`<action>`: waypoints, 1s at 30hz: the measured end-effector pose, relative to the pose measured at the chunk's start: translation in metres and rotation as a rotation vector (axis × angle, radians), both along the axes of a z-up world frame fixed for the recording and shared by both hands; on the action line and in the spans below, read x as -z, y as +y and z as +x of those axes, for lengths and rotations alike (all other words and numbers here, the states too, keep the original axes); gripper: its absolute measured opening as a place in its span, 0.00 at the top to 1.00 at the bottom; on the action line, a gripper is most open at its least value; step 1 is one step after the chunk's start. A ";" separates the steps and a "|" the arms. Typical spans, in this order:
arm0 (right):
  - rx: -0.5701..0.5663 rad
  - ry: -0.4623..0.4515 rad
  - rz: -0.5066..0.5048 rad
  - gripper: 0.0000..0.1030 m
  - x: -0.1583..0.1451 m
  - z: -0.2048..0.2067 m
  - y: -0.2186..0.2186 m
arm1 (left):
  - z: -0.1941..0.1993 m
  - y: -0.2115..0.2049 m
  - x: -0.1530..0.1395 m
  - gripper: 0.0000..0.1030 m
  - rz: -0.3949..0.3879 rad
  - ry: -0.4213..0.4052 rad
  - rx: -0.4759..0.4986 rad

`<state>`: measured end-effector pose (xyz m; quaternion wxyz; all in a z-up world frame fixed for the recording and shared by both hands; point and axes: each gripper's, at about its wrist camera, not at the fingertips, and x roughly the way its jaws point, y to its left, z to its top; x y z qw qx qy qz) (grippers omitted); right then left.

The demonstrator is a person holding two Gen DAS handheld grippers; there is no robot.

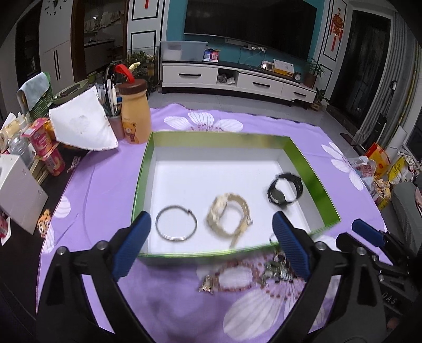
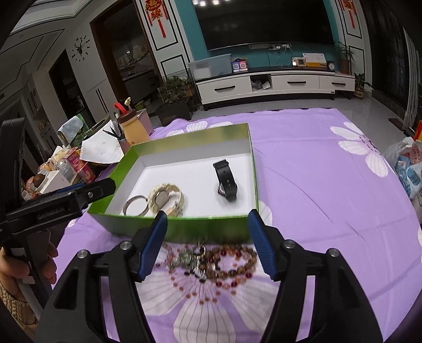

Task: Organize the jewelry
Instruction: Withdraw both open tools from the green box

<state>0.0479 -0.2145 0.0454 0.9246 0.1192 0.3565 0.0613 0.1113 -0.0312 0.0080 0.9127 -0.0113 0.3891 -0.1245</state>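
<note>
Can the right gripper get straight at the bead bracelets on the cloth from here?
Probably yes: the right gripper is open and empty, the bead bracelets lie uncovered just ahead, outside the green box.

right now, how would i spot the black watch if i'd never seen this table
Find the green box with the white floor on the purple flowered cloth. Three pieces lie inside it in a row, and the black watch is the one at the right end. The silver bangle and pale gold watch are light; it alone is dark.

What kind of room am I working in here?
Most likely a home living room: a wall-mounted TV above a low white TV cabinet, and a table under a purple flowered cloth.
</note>
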 end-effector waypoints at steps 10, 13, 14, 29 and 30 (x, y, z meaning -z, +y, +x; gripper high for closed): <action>0.032 0.018 0.008 0.21 -0.001 -0.036 -0.002 | -0.038 0.015 0.014 0.02 -0.012 0.066 -0.003; 0.039 0.026 0.007 0.21 0.000 -0.044 -0.003 | -0.048 0.017 0.017 0.02 -0.014 0.079 -0.004; 0.038 0.030 0.006 0.21 0.000 -0.047 -0.003 | -0.052 0.018 0.019 0.02 -0.013 0.083 -0.003; 0.036 0.056 -0.006 0.21 0.004 -0.070 -0.001 | -0.079 0.018 0.027 0.02 -0.009 0.118 0.008; 0.035 0.057 -0.006 0.21 0.004 -0.071 -0.001 | -0.080 0.018 0.028 0.02 -0.009 0.120 0.009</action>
